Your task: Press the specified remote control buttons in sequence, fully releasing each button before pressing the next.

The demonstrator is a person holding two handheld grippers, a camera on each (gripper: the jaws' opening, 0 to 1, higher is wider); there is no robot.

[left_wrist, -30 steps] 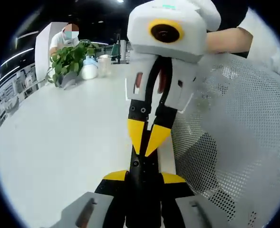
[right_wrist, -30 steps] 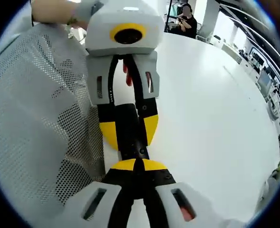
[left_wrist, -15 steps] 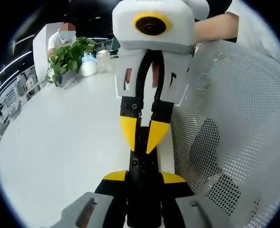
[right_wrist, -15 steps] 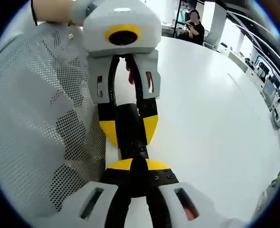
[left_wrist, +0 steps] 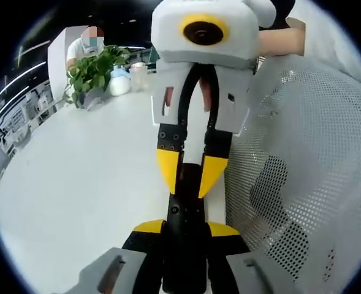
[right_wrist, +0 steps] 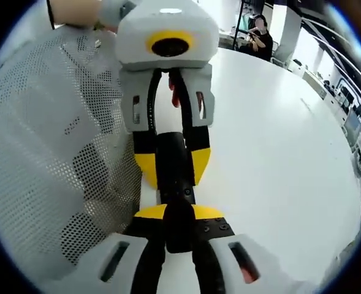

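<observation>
**While both grippers meet nose to nose, a black remote is pinched between them**

Where the left gripper view begins, at its far left, a white table (left_wrist: 76,184) spreads out, with a leafy green plant (left_wrist: 94,70) and a white bottle (left_wrist: 120,82) at its far edge and a seated person behind them. In the middle, the left gripper (left_wrist: 185,228) rises from the bottom, its yellow-tipped jaws closed against the near end of the black remote (left_wrist: 186,211). The right gripper (left_wrist: 191,177) faces it from above, its yellow tips set on either side of the remote's far end. To the right stands a white mesh chair back (left_wrist: 303,153), with a hand (left_wrist: 281,40) above it.

In the right gripper view the mesh lies on the left. The left gripper hangs in the middle, its tips flanking the remote, while the right gripper's own jaws clamp the near end. The table stretches away to the right.
</observation>
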